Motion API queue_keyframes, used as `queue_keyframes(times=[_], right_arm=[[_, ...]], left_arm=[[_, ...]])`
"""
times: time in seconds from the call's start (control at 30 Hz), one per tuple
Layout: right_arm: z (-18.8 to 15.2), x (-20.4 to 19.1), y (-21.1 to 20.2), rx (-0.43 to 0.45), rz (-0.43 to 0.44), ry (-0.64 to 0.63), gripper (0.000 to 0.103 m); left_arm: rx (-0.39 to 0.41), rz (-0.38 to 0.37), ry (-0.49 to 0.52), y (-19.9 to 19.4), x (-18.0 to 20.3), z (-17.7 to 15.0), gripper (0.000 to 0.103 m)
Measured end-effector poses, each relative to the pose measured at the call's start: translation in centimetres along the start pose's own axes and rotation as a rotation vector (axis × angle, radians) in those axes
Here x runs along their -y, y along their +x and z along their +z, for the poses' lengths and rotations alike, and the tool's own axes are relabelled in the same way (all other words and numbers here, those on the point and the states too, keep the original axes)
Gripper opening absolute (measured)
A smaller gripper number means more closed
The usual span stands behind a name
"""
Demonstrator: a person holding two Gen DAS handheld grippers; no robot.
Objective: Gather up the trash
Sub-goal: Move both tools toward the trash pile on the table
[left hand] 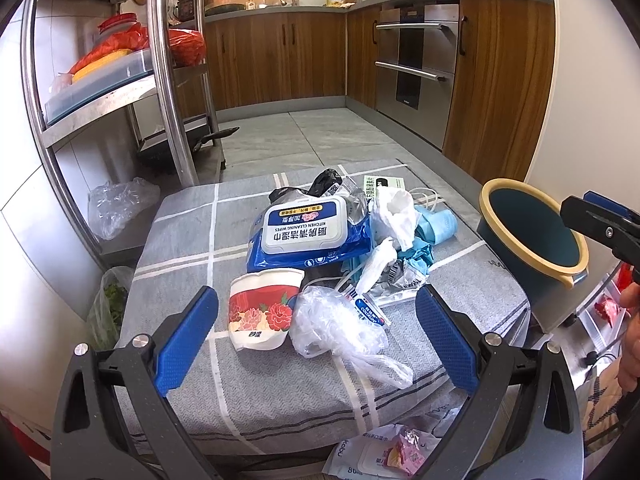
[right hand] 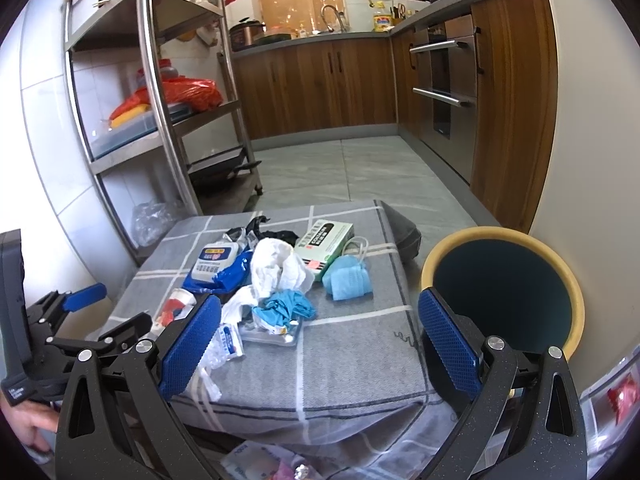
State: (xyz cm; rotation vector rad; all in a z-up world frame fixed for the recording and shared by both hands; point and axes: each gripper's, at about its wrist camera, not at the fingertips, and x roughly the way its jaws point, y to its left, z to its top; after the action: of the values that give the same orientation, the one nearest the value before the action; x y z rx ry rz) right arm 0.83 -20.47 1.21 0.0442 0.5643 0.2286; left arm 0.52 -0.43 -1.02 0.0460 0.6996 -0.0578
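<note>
A pile of trash lies on a grey checked cushion [left hand: 208,240]: a floral paper cup [left hand: 262,312] on its side, a clear plastic bag [left hand: 340,328], a blue wipes pack [left hand: 308,236], white tissue [left hand: 394,212], a blue mask [right hand: 348,278], a blue glove [right hand: 286,306] and a green box [right hand: 326,240]. A dark blue bin with a yellow rim [right hand: 500,292] stands right of the cushion. My left gripper [left hand: 316,332] is open, just short of the cup and bag. My right gripper [right hand: 320,340] is open and empty above the cushion's near edge.
A steel shelf rack [left hand: 168,92] stands at the left with bags beside its foot. Wooden cabinets and an oven [left hand: 420,60] line the back and right. More wrappers and a wipes pack [left hand: 384,456] lie on the floor below the cushion.
</note>
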Motion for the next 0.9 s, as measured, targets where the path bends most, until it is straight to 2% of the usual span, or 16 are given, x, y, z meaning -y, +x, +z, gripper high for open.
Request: queue_keyframes(times=[0.2,0.23,0.3,0.37,0.53,0.67,0.9], right_arm=[[-0.1,0.2,0.3,-0.024,0.019,0.026,0.098],[-0.2,0.2,0.5,-0.040,0.021,0.030,0.098],[-0.2,0.1,0.5,-0.016,0.031,0.033,0.098],[-0.2,0.1,0.7,-0.037,0.023,0.028,0.098],[-0.3,0.0,1.5,-0.055,0.044,0.054,0.098],[-0.4,-0.2,2.1,-0.081,0.067,0.069,0.096],[-1.2,-1.5,3.1,-0.173,0.122,0.062,0.093]], left_arm=[[0.000,-0.008,-0.019,0.0,-0.3,0.1,0.097],[-0.008,-0.011,-0.029,0.1,-0.5,0.1,0.097],[-0.039,-0.010,-0.041,0.5,-0.7,0.0,0.096],[-0.065,-0.014,-0.056,1.0,-0.9,-0.2,0.093],[-0.150,-0.011,-0.078,2.4,-1.8,-0.7,0.074],[-0.199,-0.038,-0.108,3.5,-2.5,-1.1,0.070],[-0.240,-0.007,-0.130,5.3,-4.2,-0.7,0.070]])
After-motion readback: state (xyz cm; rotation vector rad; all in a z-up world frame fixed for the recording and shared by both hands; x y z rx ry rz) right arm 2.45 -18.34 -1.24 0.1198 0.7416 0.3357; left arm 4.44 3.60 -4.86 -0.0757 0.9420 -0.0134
